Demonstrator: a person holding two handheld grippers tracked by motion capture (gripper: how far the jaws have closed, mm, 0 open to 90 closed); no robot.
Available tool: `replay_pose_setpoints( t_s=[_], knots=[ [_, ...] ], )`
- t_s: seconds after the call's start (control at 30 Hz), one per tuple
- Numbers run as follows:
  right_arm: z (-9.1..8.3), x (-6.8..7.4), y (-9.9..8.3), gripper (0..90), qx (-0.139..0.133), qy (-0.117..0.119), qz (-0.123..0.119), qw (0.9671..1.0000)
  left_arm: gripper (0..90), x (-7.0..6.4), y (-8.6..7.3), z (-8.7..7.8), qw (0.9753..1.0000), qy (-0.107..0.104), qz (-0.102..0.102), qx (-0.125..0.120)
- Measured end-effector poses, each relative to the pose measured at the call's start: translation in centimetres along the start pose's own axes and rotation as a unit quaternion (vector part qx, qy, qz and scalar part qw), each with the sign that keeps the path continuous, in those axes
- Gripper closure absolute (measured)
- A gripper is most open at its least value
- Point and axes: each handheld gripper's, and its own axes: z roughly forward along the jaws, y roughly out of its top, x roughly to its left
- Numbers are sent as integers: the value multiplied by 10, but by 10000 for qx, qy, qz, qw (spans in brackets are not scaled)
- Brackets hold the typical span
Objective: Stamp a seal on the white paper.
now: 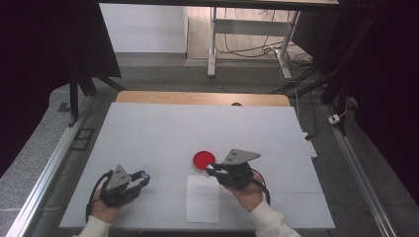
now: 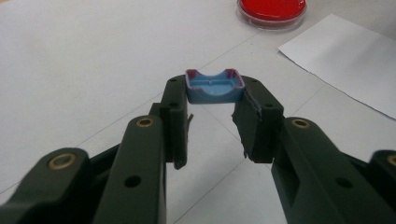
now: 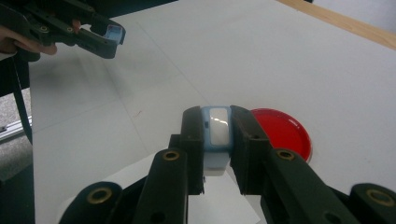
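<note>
Grippers hover low, left [image 2: 212, 121] pinching blue cap [image 2: 215, 86], right [image 3: 217, 151] clamping pale-blue piece [image 3: 216, 128].

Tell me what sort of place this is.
Probably a lab or recording workspace, not a home: a white-topped table fenced by dark curtains, loose cables under a metal bench frame behind, and a red-filled petri dish beside the right gripper.

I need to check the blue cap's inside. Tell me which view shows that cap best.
The left gripper view: the blue cap sits close between the left gripper's jaws, its hollow open to view. The high view and the right gripper view show it small and far.
</note>
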Motion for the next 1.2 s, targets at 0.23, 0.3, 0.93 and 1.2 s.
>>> replay_pose_setpoints(
  t_s=[0.23, 0.3, 0.93, 1.2],
  knots=[
    [1, 3, -3, 755, 41, 72, -18, 10000, 651, 1, 0, 0, 10000, 10, -13, -2],
    [1, 4, -4, 755, 44, 97, -27, 9999, 650, 1, 0, 0, 10000, 14, -18, -2],
    [9, 17, -13, 755, 397, 330, -188, 9985, 651, 1, 0, 0, 10000, -10, -24, 12],
    [15, 22, -15, 755, 558, 436, -331, 9969, 651, 1, 0, 0, 10000, -13, -25, 9]
  ],
)
